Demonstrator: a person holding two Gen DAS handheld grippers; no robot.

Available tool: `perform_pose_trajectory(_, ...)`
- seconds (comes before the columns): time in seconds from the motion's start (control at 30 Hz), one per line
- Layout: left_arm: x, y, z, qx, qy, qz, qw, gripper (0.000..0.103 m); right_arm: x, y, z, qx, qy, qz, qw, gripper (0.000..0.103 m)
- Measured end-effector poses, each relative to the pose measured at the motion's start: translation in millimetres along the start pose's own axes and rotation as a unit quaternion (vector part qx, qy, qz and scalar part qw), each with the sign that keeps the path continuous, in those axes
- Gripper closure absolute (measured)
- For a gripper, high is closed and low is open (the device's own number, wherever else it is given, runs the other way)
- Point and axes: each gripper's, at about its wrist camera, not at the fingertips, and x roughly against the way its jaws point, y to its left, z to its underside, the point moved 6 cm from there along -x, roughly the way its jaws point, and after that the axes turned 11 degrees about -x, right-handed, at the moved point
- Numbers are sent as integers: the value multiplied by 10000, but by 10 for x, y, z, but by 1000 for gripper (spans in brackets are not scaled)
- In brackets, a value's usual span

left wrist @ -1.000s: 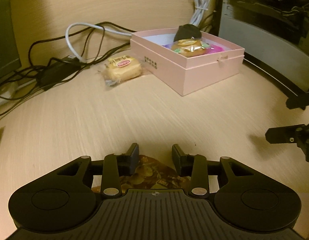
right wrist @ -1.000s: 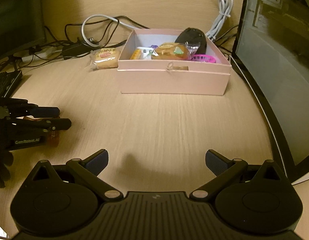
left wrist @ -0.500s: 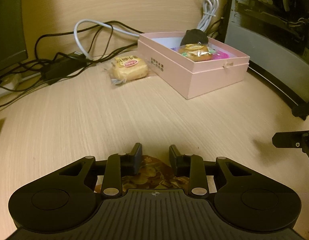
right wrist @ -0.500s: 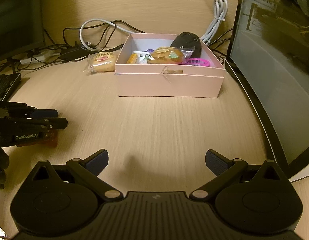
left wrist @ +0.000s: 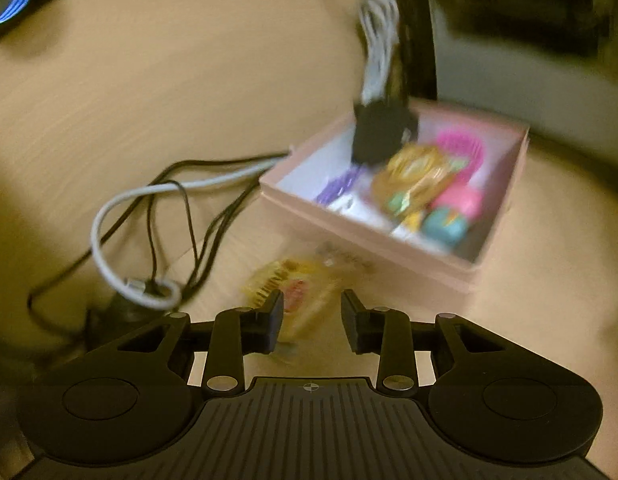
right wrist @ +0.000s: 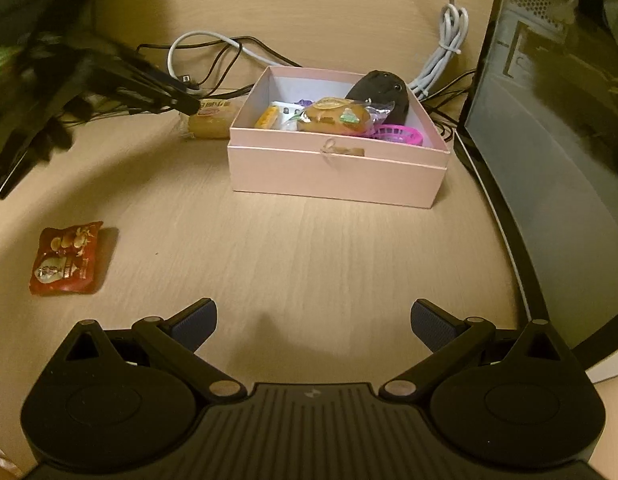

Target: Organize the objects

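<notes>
A: Change noted: the left gripper, recorded half a second ago low over the red snack packet, is now placed above the wrapped yellow cake. The packet is left flat on the counter, well apart from the pink box.

B: Is anything held?

A: Nothing is seen between the fingers. The left jaws are partly apart, empty, with the cake just ahead of them. The right gripper is spread wide and empty, held back over bare counter.

B: Meaning for the task?

A: The packet is judged not yet collected; the cake is taken as the next item for the box.

B: Cake condition?

A: A soft golden cake in clear crinkled film with a red label is noted, lying just beside the box's left wall, near the cables. The left view is badly smeared by motion, so contact cannot be judged.

B: Box contents?

A: A wrapped pastry, a pink basket and a black object are already inside.
</notes>
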Motion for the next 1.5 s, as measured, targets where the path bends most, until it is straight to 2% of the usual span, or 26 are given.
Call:
perform_pose_trajectory(0.1,-297,98,-7,-557,481,92,9973,66,-10,-84,-43,-54,10,25,10000,0)
perform_pose_trajectory(0.13,-381,132,-3,-621,600,162,9961,62,-20,-119,-62,-114,38,29,9999,0)
perform_pose_trajectory(0.2,-473,195,-8,-607,625,274,9958,55,-42,-163,-91,-192,76,48,9998,0)
perform_pose_trajectory(0.33,-661,284,-13,-498,701,417,9954,30,-101,-202,-124,-331,145,97,9993,0)
perform_pose_trajectory(0.4,-763,330,8,-340,726,383,9960,25,-118,-194,-125,-369,172,103,9991,0)
perform_pose_trajectory(0.5,-827,399,13,76,536,335,9980,26,-134,-158,-114,-352,214,115,9991,0)
perform_pose_trajectory(0.53,-822,403,16,168,485,334,9981,31,-136,-143,-103,-328,231,125,9991,0)
perform_pose_trajectory(0.63,-741,356,33,354,403,396,9978,34,-152,-110,-75,-280,272,165,9991,0)
perform_pose_trajectory(0.8,-405,198,163,1074,409,685,9910,37,-151,-61,-49,-259,259,180,9992,0)
perform_pose_trajectory(0.9,-102,43,320,1482,304,673,9862,38,-148,11,-43,-212,237,118,9994,0)
perform_pose_trajectory(1.0,196,-95,556,2146,210,742,9737,38,-148,146,-16,-101,237,-32,9997,0)
perform_pose_trajectory(1.07,414,-200,749,2637,161,733,9617,39,-153,273,11,-19,275,-198,9994,0)
perform_pose_trajectory(1.17,676,-306,972,3091,130,594,9491,39,-179,534,54,230,307,-650,9971,0)
perform_pose_trajectory(1.2,763,-325,1072,3316,127,484,9421,39,-201,628,69,319,339,-713,9964,0)
perform_pose_trajectory(1.23,863,-344,1195,3639,136,393,9305,39,-225,722,85,384,404,-737,9957,0)
perform_pose_trajectory(1.3,1005,-353,1393,4176,125,245,9082,39,-212,943,115,527,469,-1138,9910,0)
perform_pose_trajectory(1.33,1104,-361,1492,4386,121,106,8986,39,-208,1056,130,639,463,-1343,9878,0)
perform_pose_trajectory(1.43,1373,-383,1760,4870,172,-248,8729,39,-340,1344,142,739,635,-1517,9836,0)
perform_pose_trajectory(1.5,1529,-411,1898,5029,176,-309,8636,39,-437,1508,125,744,742,-1719,9795,0)
